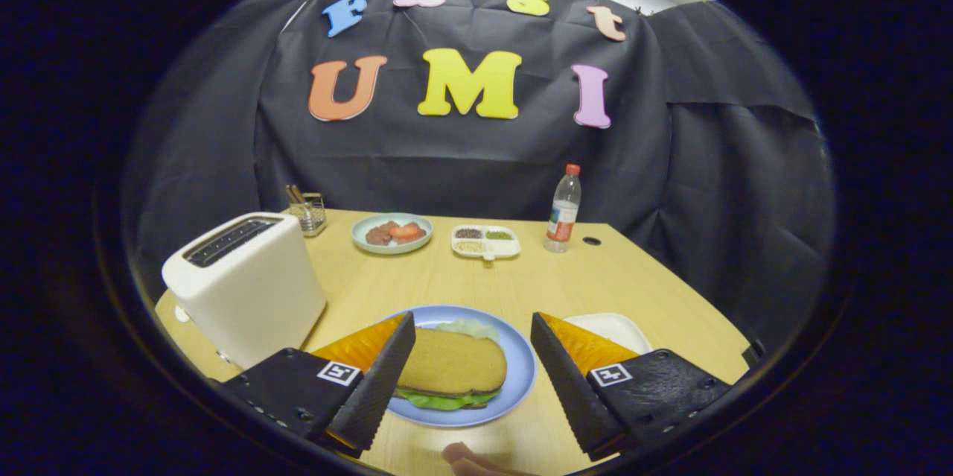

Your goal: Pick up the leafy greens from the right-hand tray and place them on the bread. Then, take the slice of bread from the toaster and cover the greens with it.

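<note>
Gripper [472, 357] above the near edge of the table [566, 275], jaws spread wide and holding nothing. Between and just ahead of the jaws lies the blue plate [521, 379], carrying the assembled stack: a top slice of bread [453, 364] covering the leafy greens [445, 401], whose frilled edge shows along the slice's near side, with a paler leaf just beyond the slice. The slice's long axis runs across the jaws, left to right. Judged from this arrangement, both steps of the task appear complete, and any coming move would be a withdrawal rather than a grasp. To the left of the plate stands the white toaster [246, 286], its slot seen from above with no slice visibly protruding. Just beyond the right finger lies the white tray [614, 327], apparently emptied. Farther back stand a plate of food [392, 232], a divided dish [485, 240], a water bottle [563, 209] and a wire holder [307, 209]. Nothing stands between jaws and plate.
</note>
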### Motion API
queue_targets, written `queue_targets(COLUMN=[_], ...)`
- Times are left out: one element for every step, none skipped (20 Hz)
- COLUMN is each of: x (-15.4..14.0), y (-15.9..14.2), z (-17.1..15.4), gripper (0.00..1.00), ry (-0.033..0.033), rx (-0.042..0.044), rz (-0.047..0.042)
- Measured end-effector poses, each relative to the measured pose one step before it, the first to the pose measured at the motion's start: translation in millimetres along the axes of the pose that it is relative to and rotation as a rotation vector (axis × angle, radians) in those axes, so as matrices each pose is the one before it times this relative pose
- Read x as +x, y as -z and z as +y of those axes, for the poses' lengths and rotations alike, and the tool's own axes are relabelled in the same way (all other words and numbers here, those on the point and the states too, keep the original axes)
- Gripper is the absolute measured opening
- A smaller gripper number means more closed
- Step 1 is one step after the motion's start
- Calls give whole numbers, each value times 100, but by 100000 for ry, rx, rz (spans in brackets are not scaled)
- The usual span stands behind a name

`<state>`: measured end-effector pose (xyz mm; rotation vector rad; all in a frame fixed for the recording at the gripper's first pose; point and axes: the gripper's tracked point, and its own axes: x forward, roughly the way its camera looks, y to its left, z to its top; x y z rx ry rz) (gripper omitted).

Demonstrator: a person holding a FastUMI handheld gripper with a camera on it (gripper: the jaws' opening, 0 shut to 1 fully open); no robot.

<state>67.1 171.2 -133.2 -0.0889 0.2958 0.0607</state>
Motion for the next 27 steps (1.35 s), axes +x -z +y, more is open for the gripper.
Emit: queue_targets(x=[-886, -872, -1042, -1007, -1080, -842, -1042, -865, -1222, -1008, -1077, -1117, -979, -894, -971, -532, -746, -352, -290, -189, -102, -52, 98, 134, 159, 100, 23], y=[-1138, -1094, -1250, -1194, -1560, -1165, -1243, -1048, -1279, -1190, -1167, -1442, -1327, -793, -686, -315, -277, -112, 163, 323, 295, 250, 206, 83, -61, 195, 231], z=[78, -101, 15, -16, -169, -393, -374, -269, -431, -383, -498, -256, -241, -385, -185, -259, -432, -125, 360, 384, 250, 151, -194, -86, -237, -24, 229], gripper=[96, 96, 96, 96, 96, 96, 96, 96, 96, 96, 96, 96, 96, 95, 95, 95, 95, 95, 95, 95, 95, 95, 95, 95, 95, 95, 95], ry=[73, 194, -256, -178, -8, 602, 478, 445, 708, 277, 528, -397, -178, 340, -451, 754, 1335, 527, -546, -1357, -1415, -892, -410, 162, 576, 200, -373], rx=[358, 768, 1186, 1042, 381, -201, -690, -641, -110, 322, 684, 386, -486, -1350, -2028, -2075, -2502, -1500, -254, 1318, 1960, 2179, 1335, 226, -512, -256, -216], rz=[-3475, -2892, -3501, -2955, -4276, -2913, -3519, -2527, -3145, -2689, -2970, -3475, -3213, -1685, -1876, -382, -648, -108, 768, 1463, 1791, 1360, 1379, 274, -27, 407, 258])
